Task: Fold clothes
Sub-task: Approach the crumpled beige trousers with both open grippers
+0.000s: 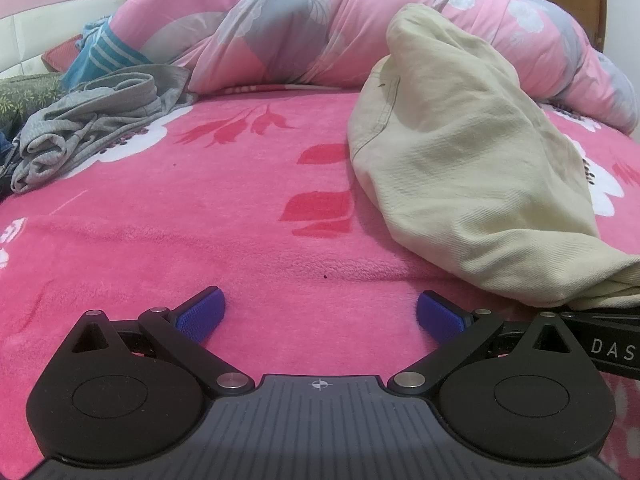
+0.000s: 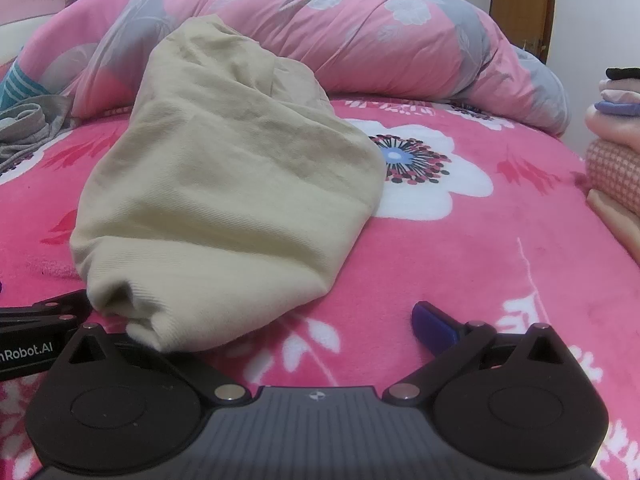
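A beige garment [image 2: 232, 200] lies bunched in a long heap on the pink flowered blanket [image 2: 500, 248]. My right gripper [image 2: 308, 330] stands open at its near end. One blue pad [image 2: 434, 328] shows on the right, and the cloth's end covers the other finger. Nothing is pinched. In the left wrist view the same beige garment [image 1: 460, 168] lies to the right. My left gripper [image 1: 320, 316] is open just above bare blanket [image 1: 200, 220], with both blue pads [image 1: 200, 316] showing and nothing between them. The two grippers sit side by side.
A rumpled grey garment [image 1: 80, 128] and a teal striped one [image 1: 100, 56] lie at the far left. A rolled pink and grey duvet [image 2: 360, 28] runs along the back. Folded clothes are stacked [image 2: 616, 140] at the right edge of the bed. A wooden post [image 2: 520, 0] stands behind.
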Demonstrator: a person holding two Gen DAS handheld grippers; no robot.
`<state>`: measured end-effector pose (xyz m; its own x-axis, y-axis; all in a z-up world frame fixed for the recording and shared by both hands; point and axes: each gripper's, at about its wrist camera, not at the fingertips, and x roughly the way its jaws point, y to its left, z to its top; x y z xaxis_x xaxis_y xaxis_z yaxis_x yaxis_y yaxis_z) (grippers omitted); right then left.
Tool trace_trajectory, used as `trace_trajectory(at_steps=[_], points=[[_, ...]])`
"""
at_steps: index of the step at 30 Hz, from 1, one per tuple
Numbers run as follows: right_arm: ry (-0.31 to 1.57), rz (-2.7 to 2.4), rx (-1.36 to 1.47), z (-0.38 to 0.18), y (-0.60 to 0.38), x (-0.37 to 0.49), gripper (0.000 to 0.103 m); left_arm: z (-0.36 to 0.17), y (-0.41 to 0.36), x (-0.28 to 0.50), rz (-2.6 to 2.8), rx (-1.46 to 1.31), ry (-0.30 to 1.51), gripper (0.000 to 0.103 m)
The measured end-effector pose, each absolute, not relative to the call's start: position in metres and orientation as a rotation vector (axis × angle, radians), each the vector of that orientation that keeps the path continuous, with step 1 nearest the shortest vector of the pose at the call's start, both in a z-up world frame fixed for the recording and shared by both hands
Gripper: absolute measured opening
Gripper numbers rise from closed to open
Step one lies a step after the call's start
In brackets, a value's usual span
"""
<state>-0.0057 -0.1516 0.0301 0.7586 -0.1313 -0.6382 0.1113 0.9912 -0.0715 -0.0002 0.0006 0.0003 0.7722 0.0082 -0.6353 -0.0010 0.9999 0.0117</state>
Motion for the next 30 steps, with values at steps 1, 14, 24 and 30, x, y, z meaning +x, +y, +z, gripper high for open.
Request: trace_trajectory(at_steps=[1,14,24,30], points=[[0.698,-0.132,-0.031,0.03,-0.152,-0.005,0.103,0.001,0.001,0.0,0.005,0.012,0.688,0.103],[0.725,-0.138,0.004,0.044,-0.16,-0.02,0.103,0.021,0.008,-0.016,-0.004,-0.043,0.723,0.103],[0.674,-0.162,0.0,0.106,-0.149,-0.119,0.103,0.08,0.018,-0.105,0.021,-0.065,0.655,0.103],[0.648,-0.125,0.015,0.134,-0.135,-0.16,0.103,0.109,0.028,-0.15,0.086,-0.116,0.56,0.103]])
